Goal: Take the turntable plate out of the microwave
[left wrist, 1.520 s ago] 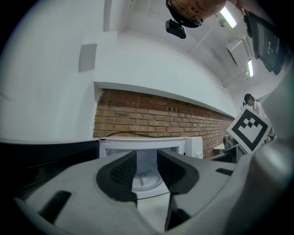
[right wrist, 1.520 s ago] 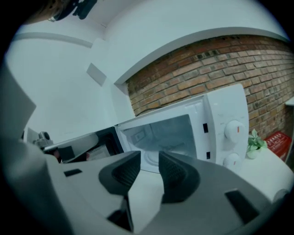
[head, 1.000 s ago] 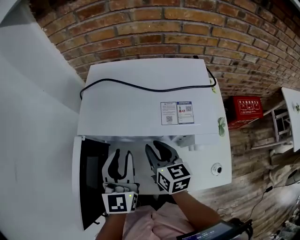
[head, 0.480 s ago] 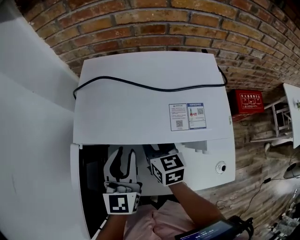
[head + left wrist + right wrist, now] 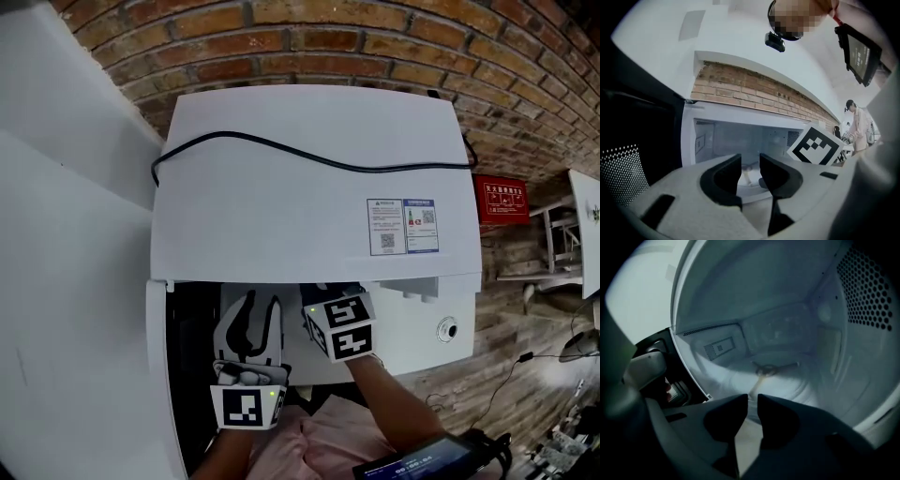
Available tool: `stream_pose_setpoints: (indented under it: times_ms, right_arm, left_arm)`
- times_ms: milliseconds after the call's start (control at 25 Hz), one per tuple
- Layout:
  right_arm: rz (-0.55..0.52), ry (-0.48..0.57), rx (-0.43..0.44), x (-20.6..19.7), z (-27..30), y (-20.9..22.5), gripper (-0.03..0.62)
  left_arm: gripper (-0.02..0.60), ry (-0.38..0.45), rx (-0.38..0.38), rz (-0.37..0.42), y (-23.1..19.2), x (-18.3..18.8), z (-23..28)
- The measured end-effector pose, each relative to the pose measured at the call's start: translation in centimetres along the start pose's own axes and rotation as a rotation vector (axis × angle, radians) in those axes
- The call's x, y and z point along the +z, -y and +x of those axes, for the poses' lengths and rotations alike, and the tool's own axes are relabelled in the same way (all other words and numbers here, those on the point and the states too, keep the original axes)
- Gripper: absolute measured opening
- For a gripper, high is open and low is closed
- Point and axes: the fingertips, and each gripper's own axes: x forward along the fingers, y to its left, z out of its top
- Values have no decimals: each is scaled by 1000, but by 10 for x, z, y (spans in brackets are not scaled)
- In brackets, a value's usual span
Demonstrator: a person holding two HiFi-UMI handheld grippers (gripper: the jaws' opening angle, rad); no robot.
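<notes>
A brick wall (image 5: 375, 37) ran behind everything, and against it sat the white microwave (image 5: 300, 187), seen from above in the head view. Its door (image 5: 157, 375) was swung open to my left, with the dark inner face turned toward the cavity.

The glass turntable plate (image 5: 787, 380) lay flat on the cavity floor, inside the oven, with the hub showing through its middle.

My right gripper (image 5: 752, 401) was reaching into the cavity, tilted down toward the plate's near edge. Its jaws had just been closing, and only a narrow gap was left between them. Nothing was clamped there; the pale front part of the plate showed through the gap, and I could not tell whether the tips touched it.

My left gripper (image 5: 260, 305) was held level in front of the open cavity, just beside the right one and outside the oven, jaws spread wide and empty.

A black cable (image 5: 309, 155) snaked across the oven's top from left to right. Near the top's front right corner was a printed sticker (image 5: 403, 227), and lower down on the front a small round knob (image 5: 448, 328).
</notes>
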Motion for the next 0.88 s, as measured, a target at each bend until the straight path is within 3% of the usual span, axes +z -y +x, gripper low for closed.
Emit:
stream_pose_setpoints:
  times_ms: [320,520,640,880]
  right_arm:
    - [26,2,-20,-14,-13,-3,26]
    - [74,96,-25,-12,-26,-6,116]
    - [300,167,-16,-24,-38,-2,143]
    - [986,250,173,-41,-21,10,178]
  left_arm:
    - [130,13,-39,-12,6,4,-7]
    - [130,17,-67,-8,11,7,-10]
    - [130,17,-74,-4,8,8,-11]
    - [133,4,-95,-6,8,5,-13]
